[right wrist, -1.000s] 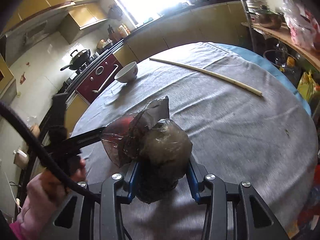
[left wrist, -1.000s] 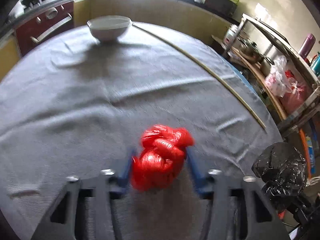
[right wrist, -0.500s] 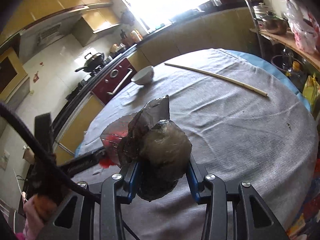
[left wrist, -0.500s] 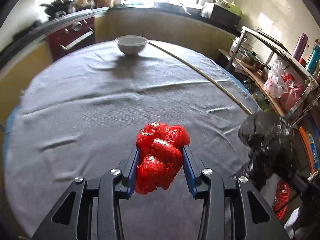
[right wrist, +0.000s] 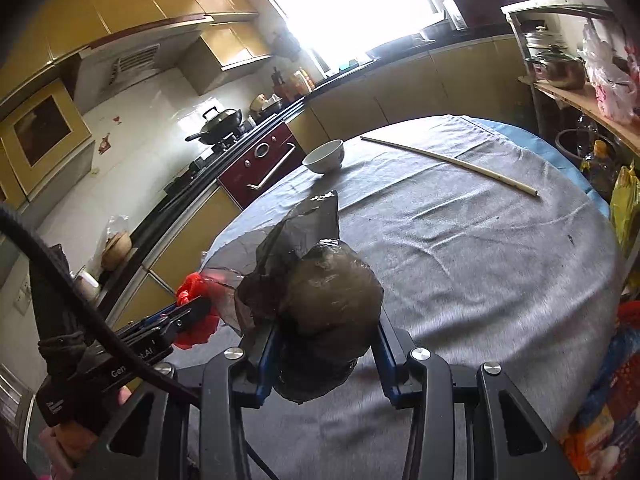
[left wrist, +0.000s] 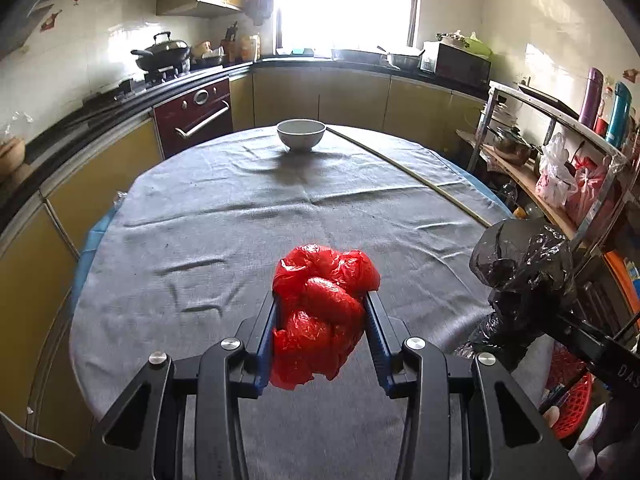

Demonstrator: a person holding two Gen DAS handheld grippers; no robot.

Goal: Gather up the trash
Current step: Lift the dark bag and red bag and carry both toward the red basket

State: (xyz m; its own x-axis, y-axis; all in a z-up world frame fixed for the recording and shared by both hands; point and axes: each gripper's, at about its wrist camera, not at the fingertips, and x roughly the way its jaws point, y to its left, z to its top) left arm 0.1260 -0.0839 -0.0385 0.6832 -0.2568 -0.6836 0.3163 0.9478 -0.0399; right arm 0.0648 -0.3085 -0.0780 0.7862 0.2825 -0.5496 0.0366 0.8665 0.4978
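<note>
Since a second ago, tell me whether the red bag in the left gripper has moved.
Yes. The red bag, clamped in the left gripper, has come up and back from the white bowl, which now looks smaller and farther off across the grey tablecloth.

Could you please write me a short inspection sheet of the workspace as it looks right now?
Surface: round table under a wrinkled grey cloth, a blue layer showing at its edge.
Job's things: crumpled red plastic bag and crumpled dark plastic bag, both lifted clear of the cloth.
Clutter: white bowl at the far side; long thin stick lying flat to its right.
Grippers: left gripper shut on the red plastic bag; right gripper shut on the dark plastic bag.
Cables: black cable crossing the right wrist view beside the left gripper.
Surroundings: kitchen counters, wok on the stove, dark red oven, metal shelf with pots and bags.
</note>
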